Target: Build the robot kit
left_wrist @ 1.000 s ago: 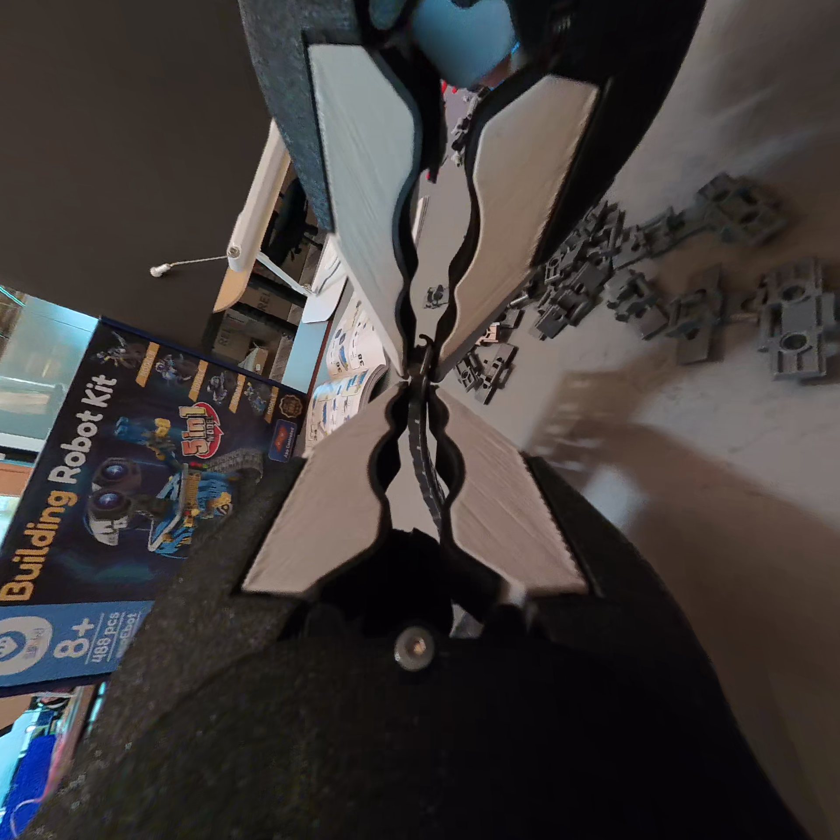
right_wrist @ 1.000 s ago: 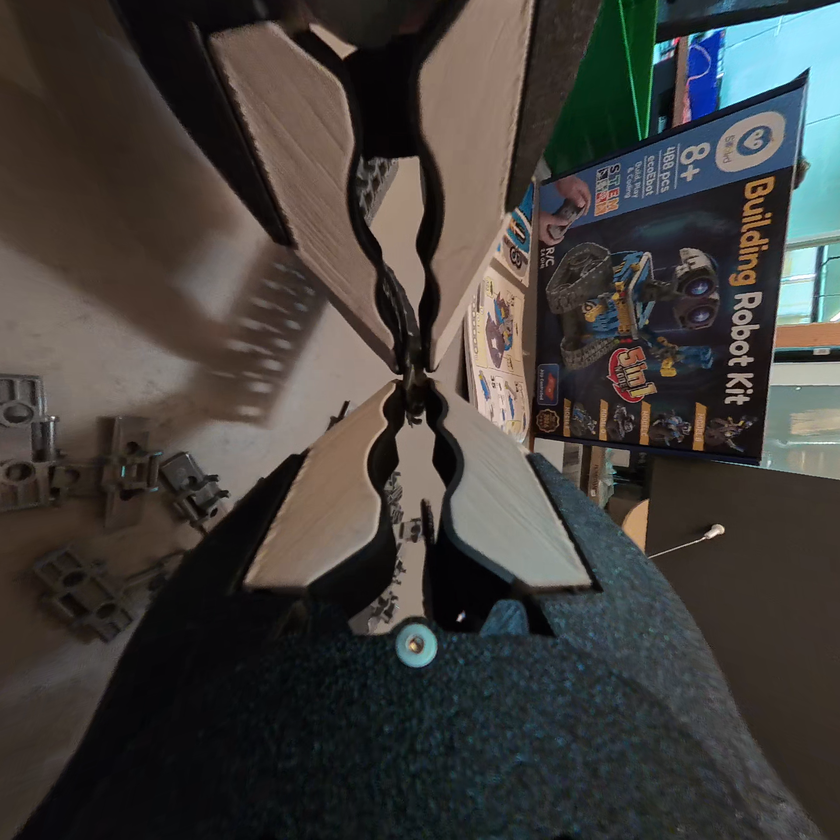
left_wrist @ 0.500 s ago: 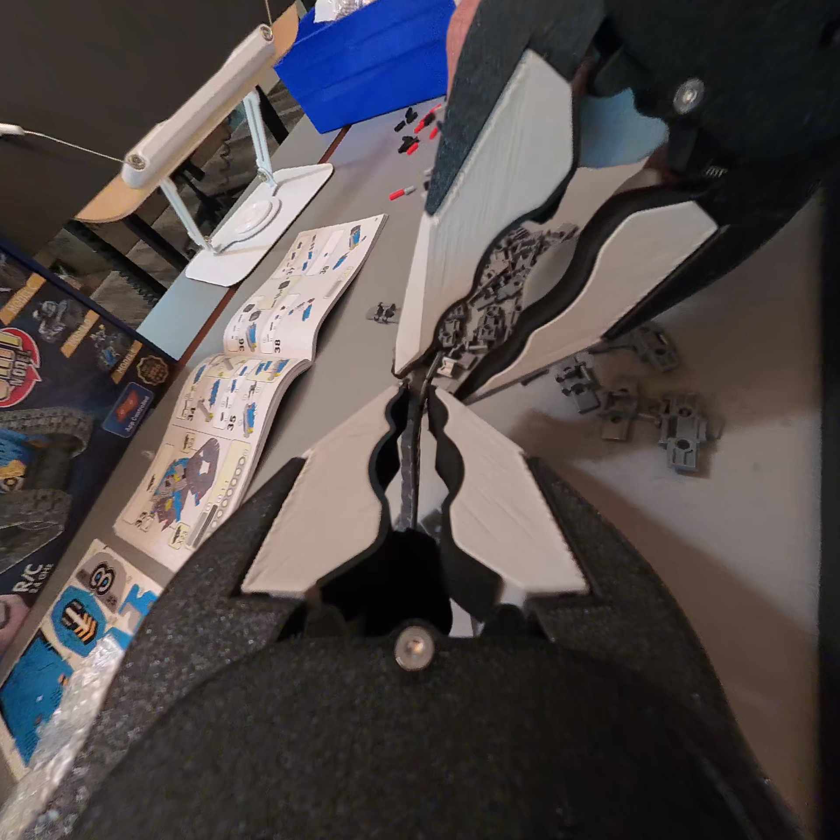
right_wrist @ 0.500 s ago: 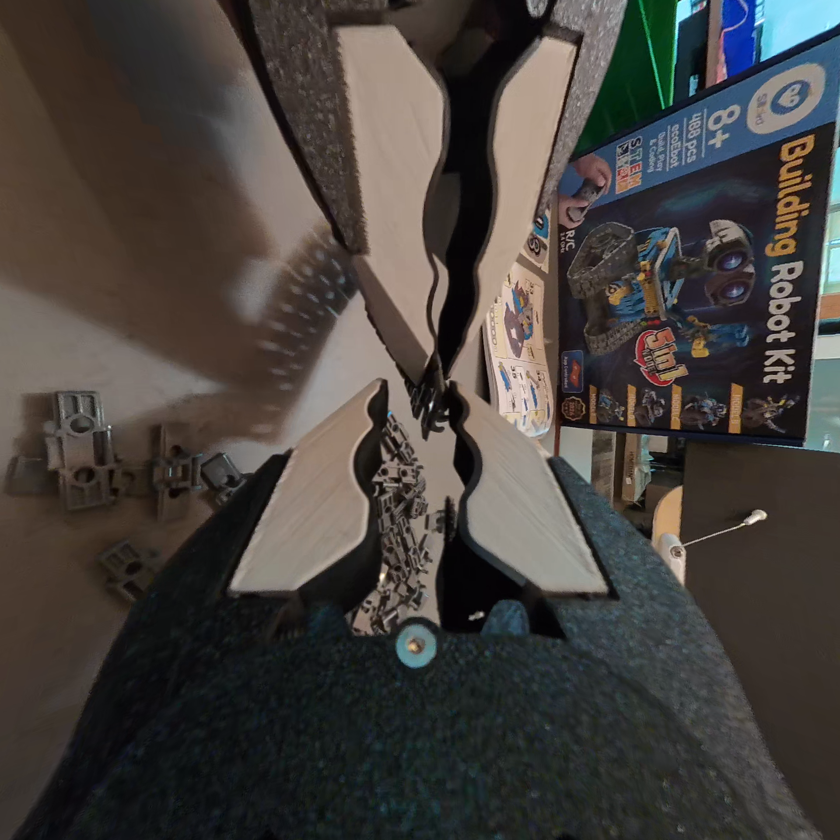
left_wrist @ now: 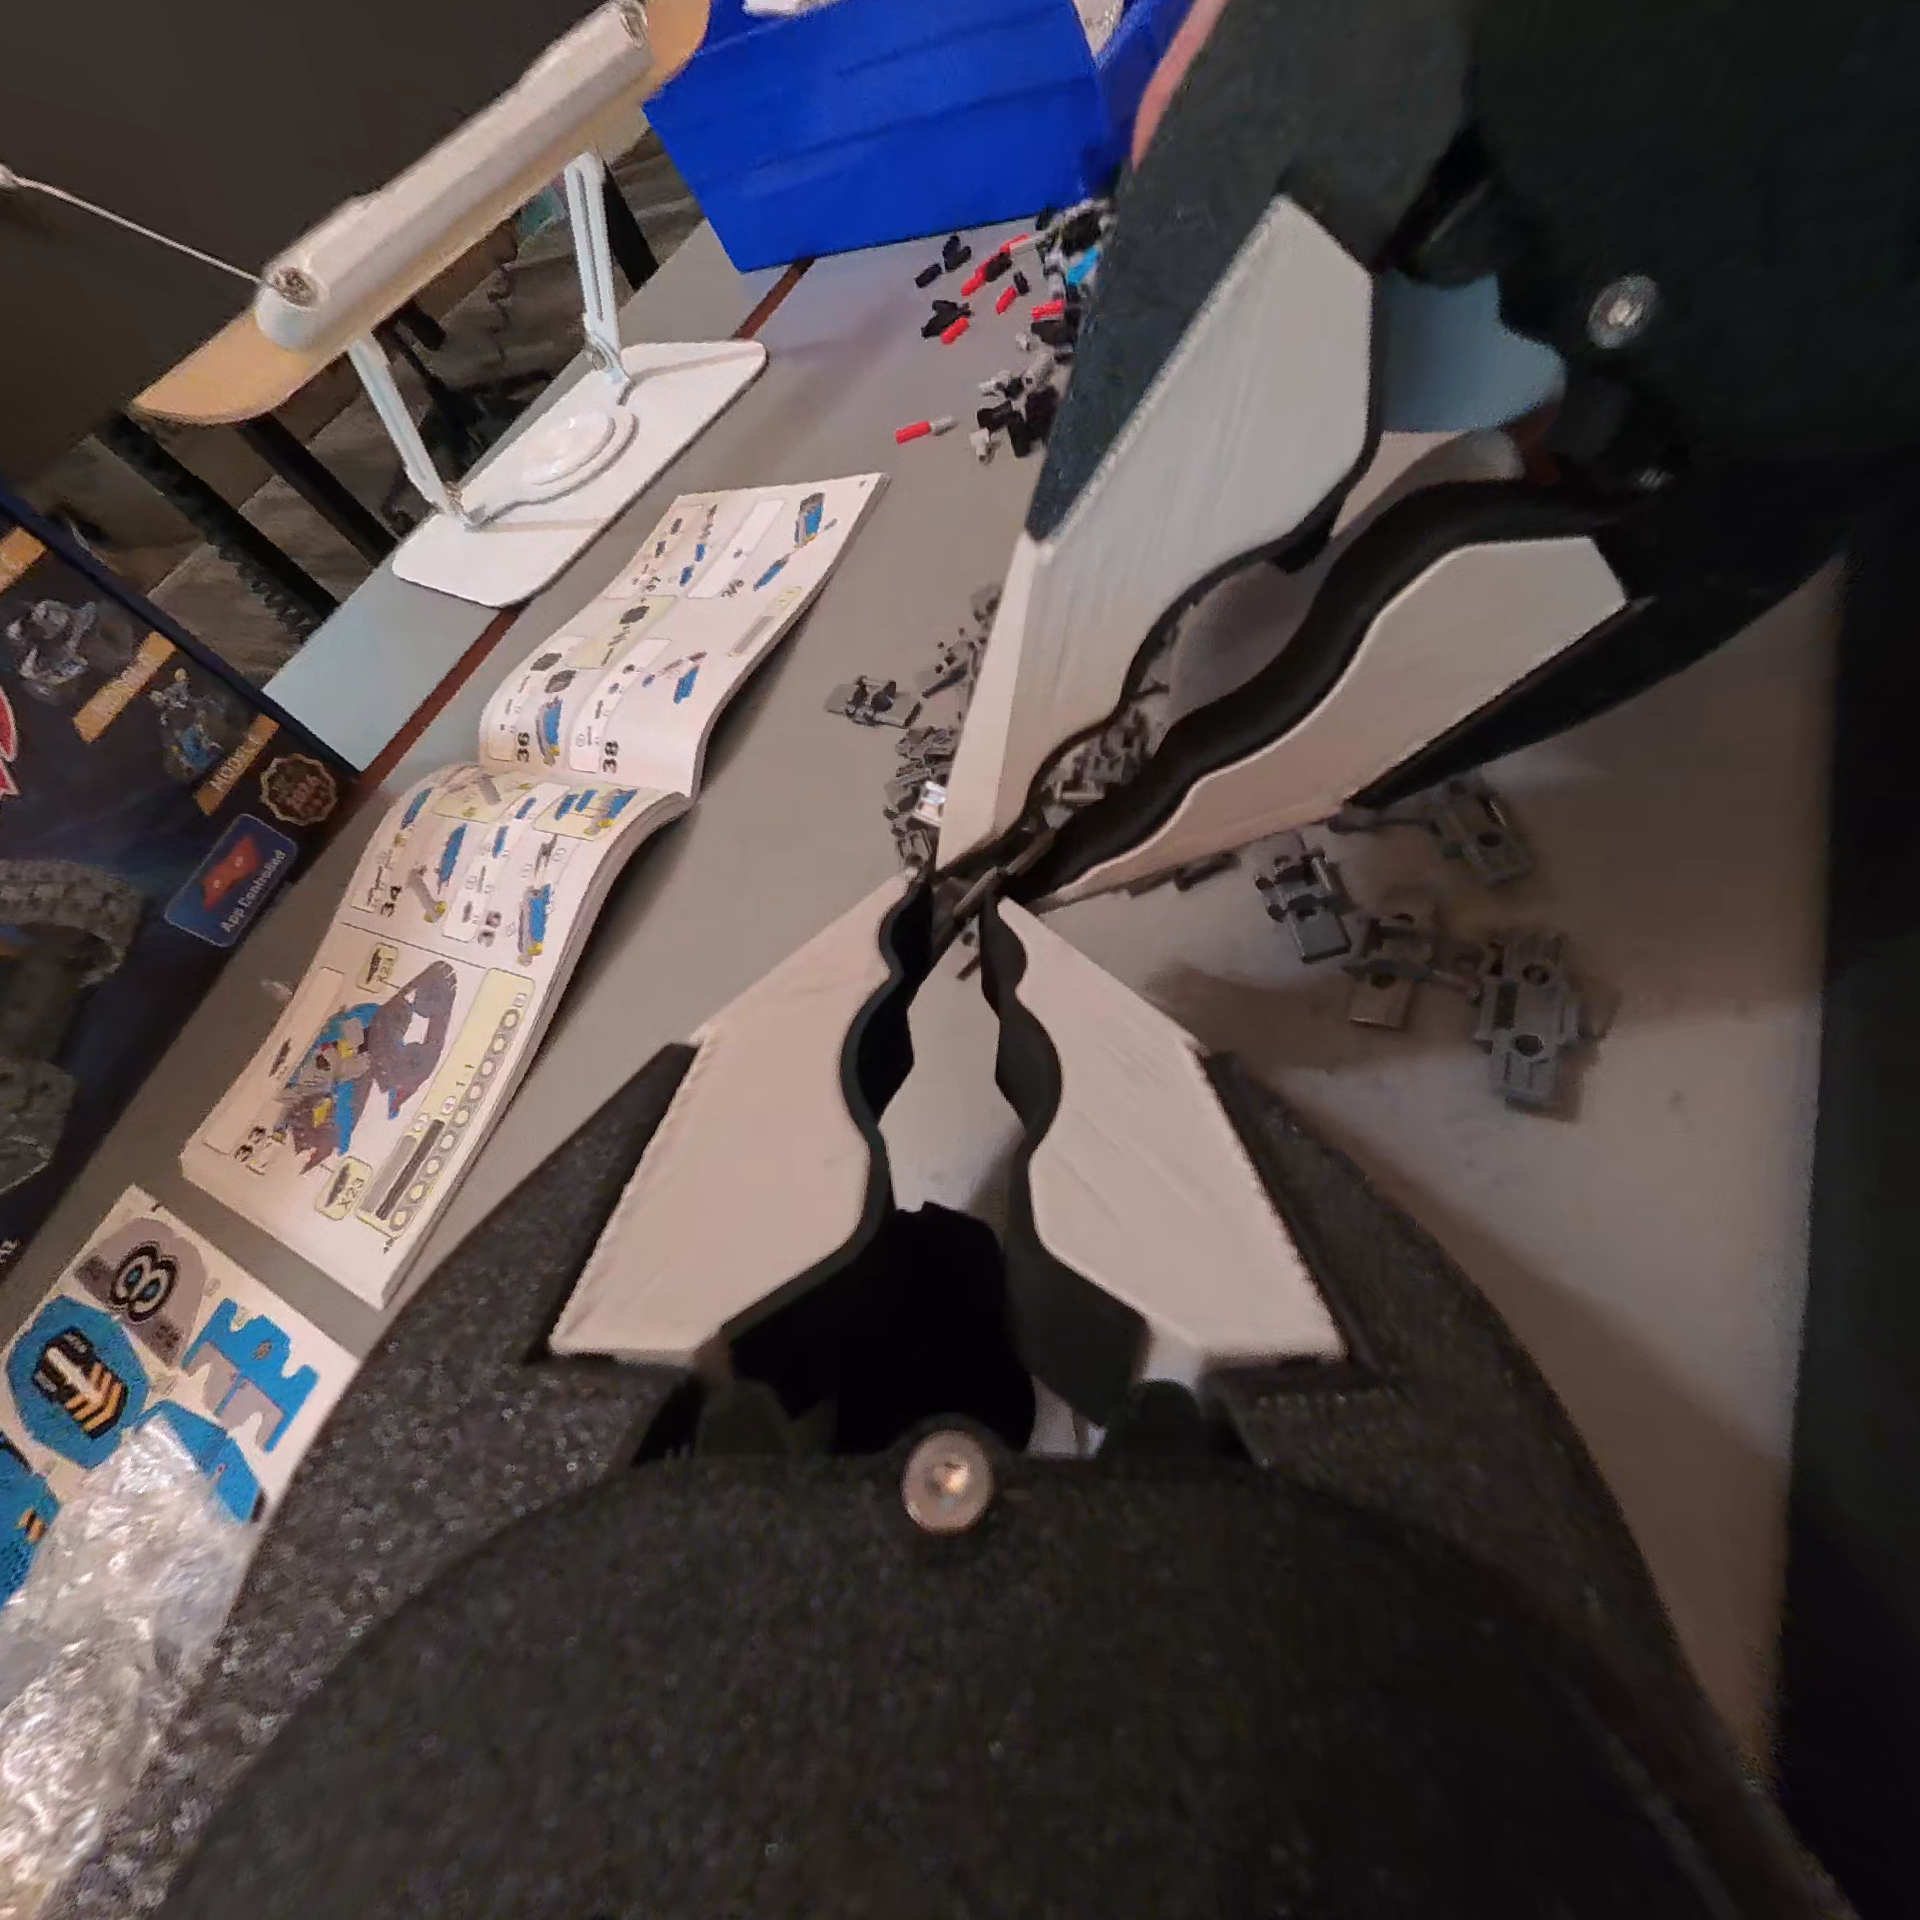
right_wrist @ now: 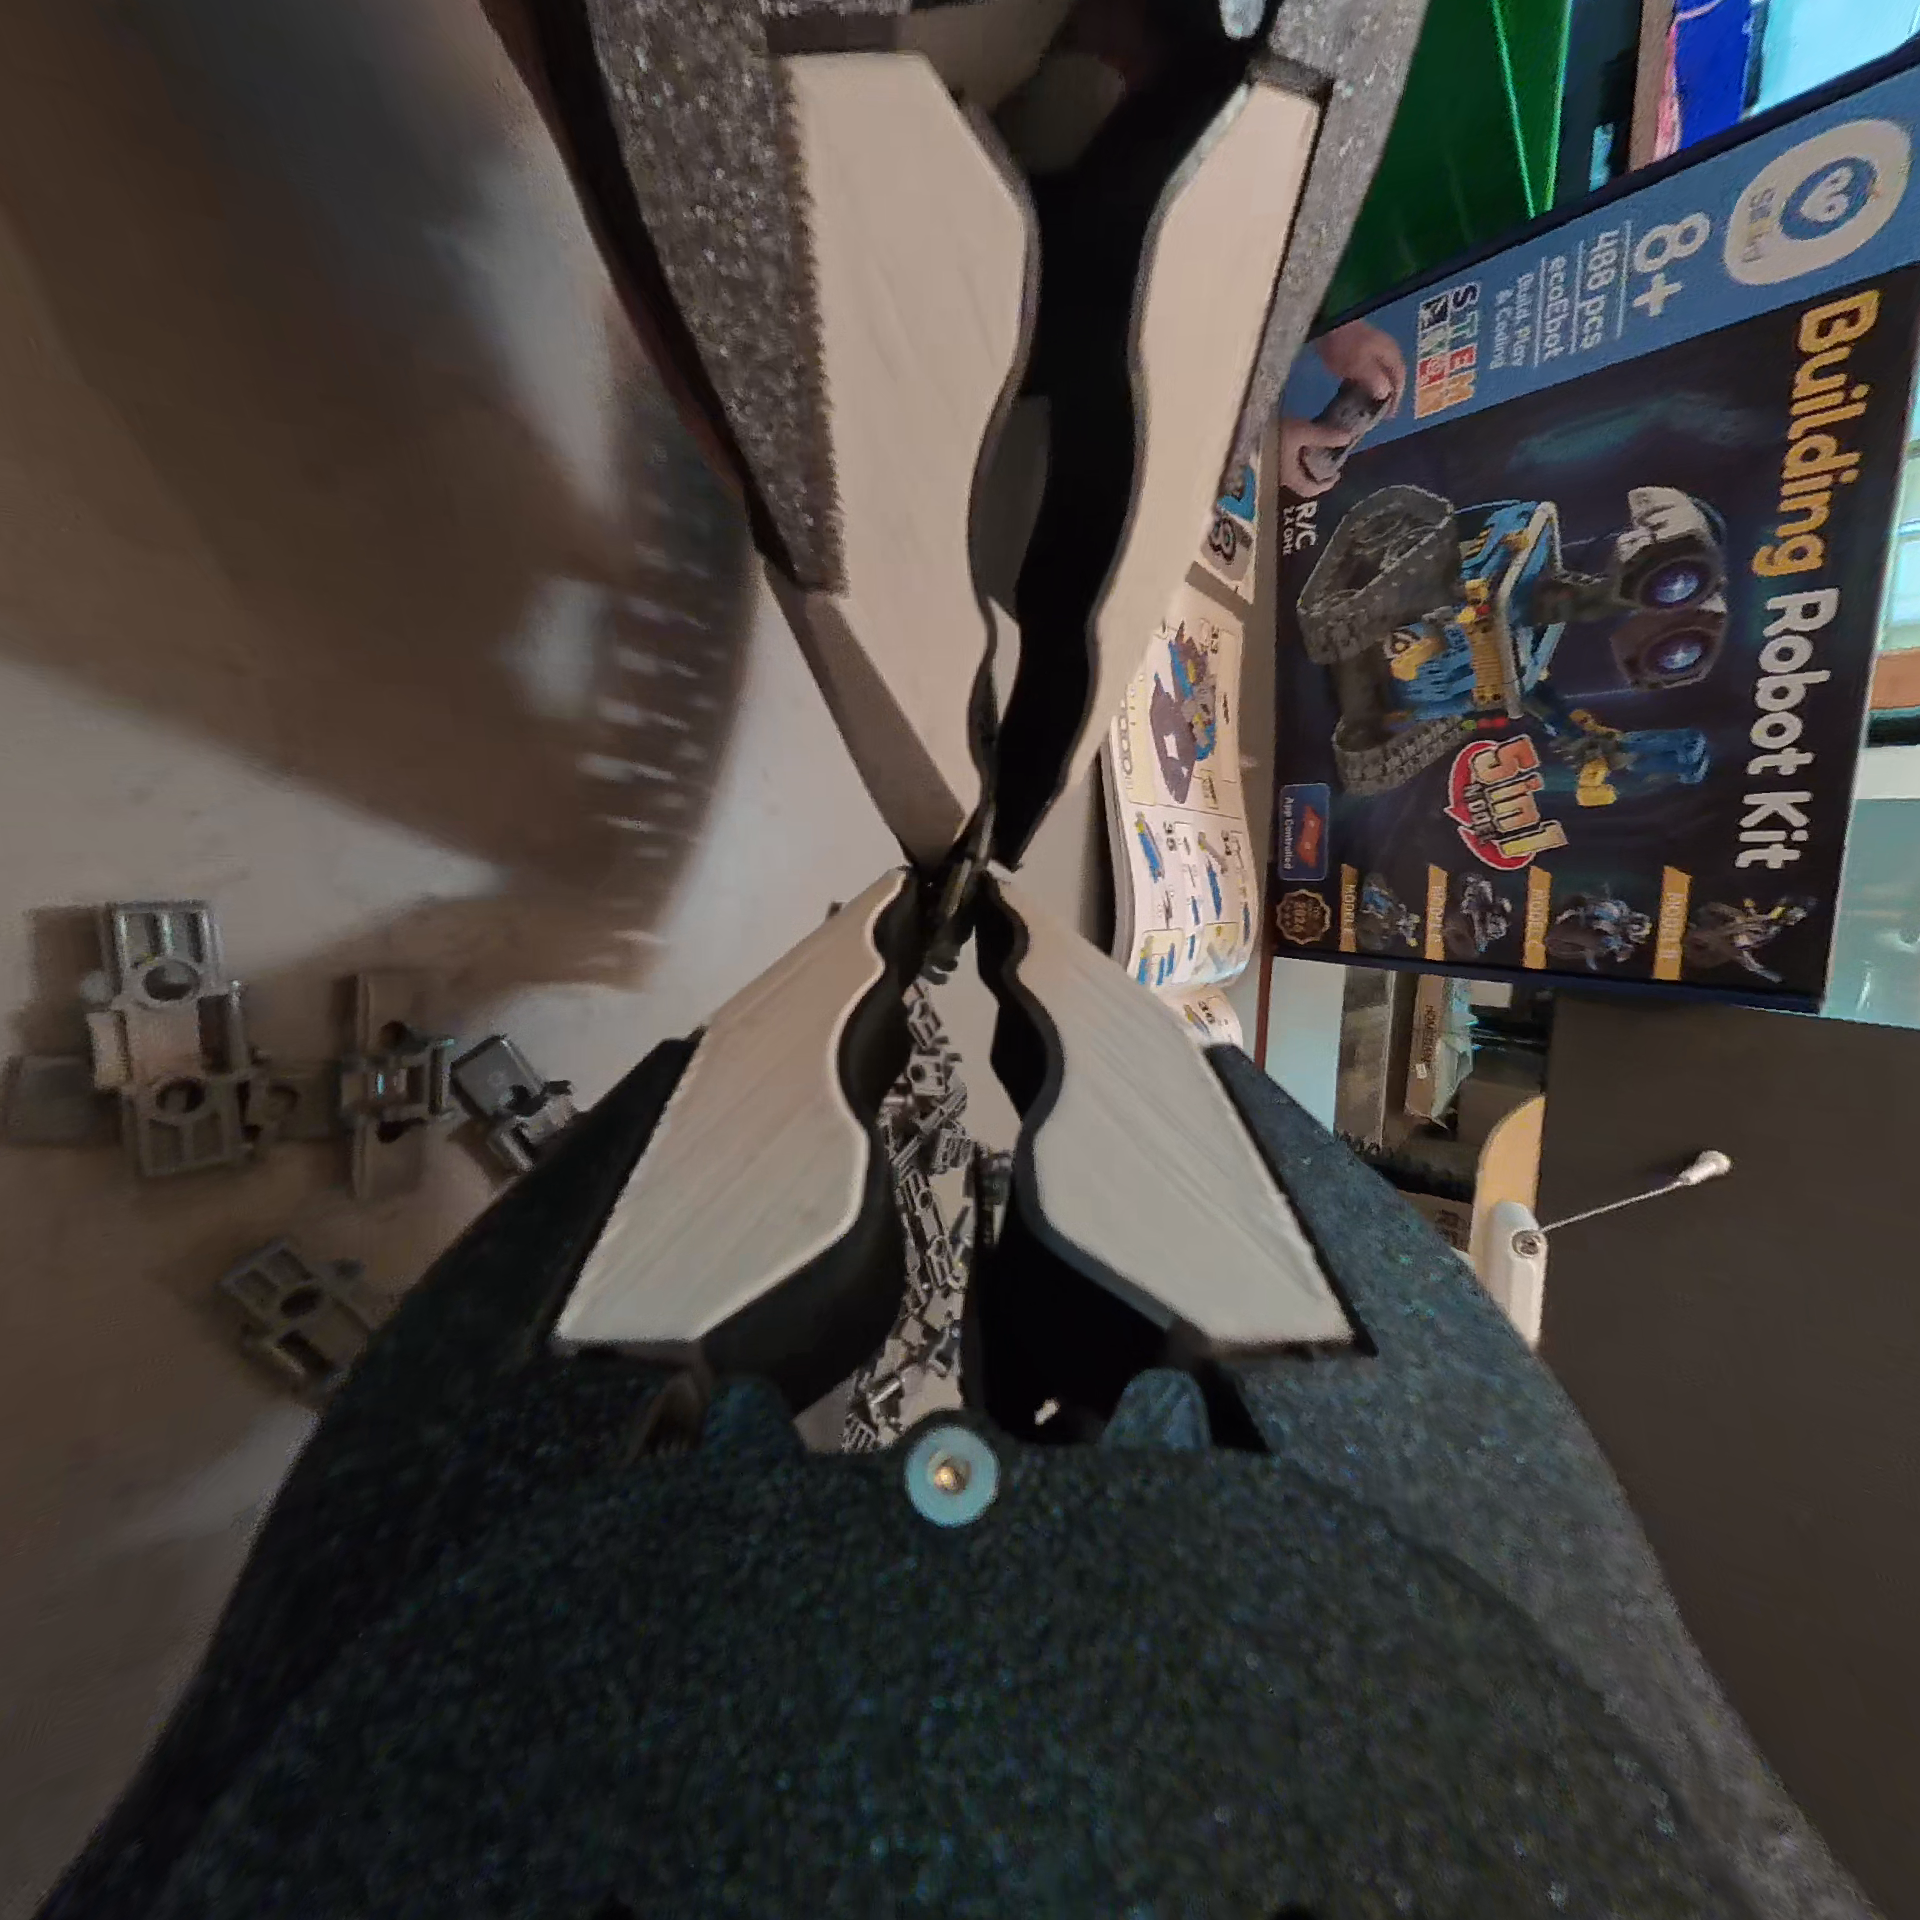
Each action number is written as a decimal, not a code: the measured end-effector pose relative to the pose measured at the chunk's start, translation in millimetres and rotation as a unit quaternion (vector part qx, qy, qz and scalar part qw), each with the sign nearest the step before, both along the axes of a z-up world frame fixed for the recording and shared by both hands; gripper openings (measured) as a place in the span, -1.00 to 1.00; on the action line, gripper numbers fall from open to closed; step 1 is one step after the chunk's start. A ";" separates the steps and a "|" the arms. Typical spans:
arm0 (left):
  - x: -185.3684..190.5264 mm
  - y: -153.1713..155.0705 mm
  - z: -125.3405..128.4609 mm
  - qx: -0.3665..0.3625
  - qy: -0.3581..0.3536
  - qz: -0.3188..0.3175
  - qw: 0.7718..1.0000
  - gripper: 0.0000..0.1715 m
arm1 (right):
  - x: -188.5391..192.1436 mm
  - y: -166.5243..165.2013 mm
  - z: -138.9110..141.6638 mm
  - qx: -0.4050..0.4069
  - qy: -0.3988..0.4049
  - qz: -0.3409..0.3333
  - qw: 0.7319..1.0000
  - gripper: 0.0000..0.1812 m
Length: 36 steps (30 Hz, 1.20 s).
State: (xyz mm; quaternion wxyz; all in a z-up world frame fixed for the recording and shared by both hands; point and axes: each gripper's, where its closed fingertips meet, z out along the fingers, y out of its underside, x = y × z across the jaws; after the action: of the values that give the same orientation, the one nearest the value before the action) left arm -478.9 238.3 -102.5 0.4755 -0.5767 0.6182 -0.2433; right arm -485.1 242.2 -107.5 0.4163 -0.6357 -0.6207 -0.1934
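Note:
My two grippers meet tip to tip above a grey table. In the left wrist view my left gripper (left_wrist: 954, 906) is closed down on a small dark grey plastic part (left_wrist: 975, 896). My right gripper (left_wrist: 1003, 871) comes in from the upper right and pinches the same part. In the right wrist view my right gripper (right_wrist: 951, 902) is shut on the dark part (right_wrist: 954, 883), and my left gripper (right_wrist: 982, 844) reaches down from above. A short chain of grey track links (left_wrist: 1455, 961) lies on the table to the right, and it also shows in the right wrist view (right_wrist: 177, 1039).
A pile of small grey links (left_wrist: 923, 764) lies beyond the tips. An open instruction booklet (left_wrist: 540, 831), a white desk lamp (left_wrist: 582, 447), a blue bin (left_wrist: 883, 125), red and black pins (left_wrist: 997, 343), a sticker sheet (left_wrist: 156, 1351) and the kit box (right_wrist: 1558, 623) stand left and behind. Only a small space, under 4 cm, lies between the two pairs of fingers.
The left wrist view has swung from facing the kit box to looking along the table. The grippers stay tip to tip. The toothed strip seen in my left jaws earlier hardly shows now.

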 end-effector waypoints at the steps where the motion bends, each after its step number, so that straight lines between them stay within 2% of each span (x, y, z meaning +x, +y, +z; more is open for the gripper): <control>1: 0.7 -1.1 -5.0 -0.010 0.008 -0.001 1.000 -0.93 | 0.6 -1.1 -5.2 -0.012 -0.003 0.002 1.000 -0.93; 6: 2.9 1.8 -1.8 -0.055 -0.012 -0.015 0.998 -0.93 | 1.8 2.3 -2.1 -0.072 0.096 -0.005 0.993 -0.84; 11: 1.0 -5.2 9.4 -0.119 -0.056 -0.052 0.990 -0.92 | -0.5 -0.3 11.5 -0.068 0.142 0.016 0.987 -0.73; 16: -0.3 -7.7 20.4 -0.180 -0.100 -0.080 0.975 -0.92 | -3.9 -2.8 25.3 -0.107 0.229 0.038 0.967 -0.71; 19: -1.0 -9.5 23.4 -0.196 -0.116 -0.099 0.969 -0.92 | -6.5 -6.9 30.4 -0.159 0.301 0.052 0.939 -0.71; 22: -0.8 -12.8 28.2 -0.218 -0.139 -0.117 0.959 -0.92 | -7.4 -12.7 41.3 -0.220 0.379 0.071 0.896 -0.74; 26: -1.2 -14.0 31.9 -0.223 -0.150 -0.126 0.955 -0.93 | -5.4 -17.0 49.7 -0.278 0.440 0.084 0.849 -0.72; 28: -1.1 -15.2 32.7 -0.219 -0.152 -0.130 0.955 -0.92 | -4.3 -17.9 51.0 -0.295 0.453 0.088 0.836 -0.71; 30: -2.3 -16.9 37.4 -0.216 -0.164 -0.137 0.953 -0.92 | 0.1 -13.3 52.8 -0.291 0.465 0.079 0.832 -0.59; 33: -5.1 -14.8 44.4 -0.209 -0.180 -0.136 0.952 -0.92 | 7.1 -10.5 50.9 -0.300 0.476 0.070 0.824 -0.58; 36: -6.9 -13.1 48.1 -0.218 -0.191 -0.137 0.947 -0.92 | 4.0 -15.3 49.8 -0.332 0.495 0.076 0.799 -0.63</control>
State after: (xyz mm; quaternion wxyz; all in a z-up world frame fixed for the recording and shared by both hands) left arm -485.8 225.2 -54.4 0.4090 -0.5195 0.5205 -0.5403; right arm -481.1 226.9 -57.7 0.4436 -0.6948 -0.4028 0.3977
